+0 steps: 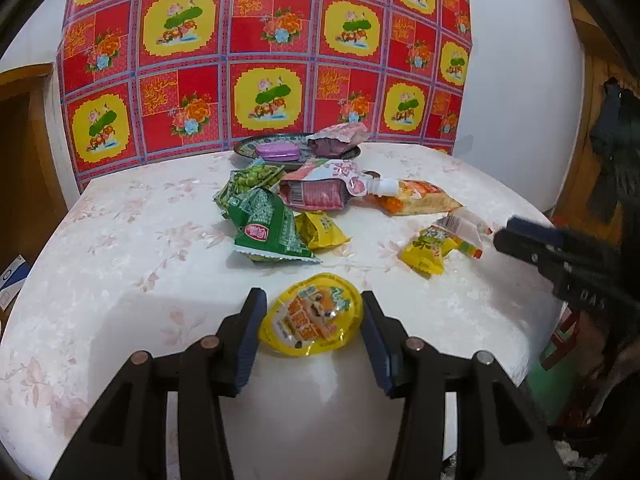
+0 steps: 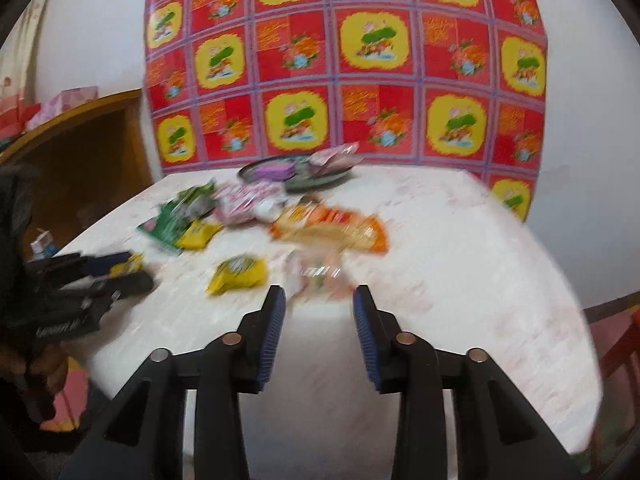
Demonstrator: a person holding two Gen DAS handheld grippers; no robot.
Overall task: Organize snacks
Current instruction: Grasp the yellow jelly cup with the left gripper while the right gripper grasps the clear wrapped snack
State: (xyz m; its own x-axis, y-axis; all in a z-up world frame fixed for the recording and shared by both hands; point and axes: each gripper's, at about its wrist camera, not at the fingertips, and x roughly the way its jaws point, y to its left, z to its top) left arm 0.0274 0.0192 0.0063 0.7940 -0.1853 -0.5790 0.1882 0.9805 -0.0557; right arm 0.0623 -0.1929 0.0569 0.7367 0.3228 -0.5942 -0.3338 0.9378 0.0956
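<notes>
In the left wrist view my left gripper point(image 1: 312, 320) is shut on a round yellow snack pack point(image 1: 312, 314), with a blue pad against each side of it. The right wrist view shows that same left gripper point(image 2: 134, 272) at the left table edge with yellow between its fingers. My right gripper point(image 2: 319, 300) is open with nothing between its pads. A clear-wrapped snack point(image 2: 316, 274), blurred, lies just past its tips. From the left wrist view the right gripper point(image 1: 502, 236) reaches in beside that clear-wrapped snack point(image 1: 460, 226) and a yellow packet point(image 1: 428, 250).
A dark plate point(image 1: 244, 148) at the back holds a purple item point(image 1: 278, 151) and a pink pouch. In front lie green pea packs point(image 1: 266, 226), a pink spouted pouch point(image 1: 320, 188), an orange bag point(image 1: 420, 196) and a small yellow packet point(image 1: 320, 230). The white tablecloth point(image 1: 120, 240) drops off at the near edge.
</notes>
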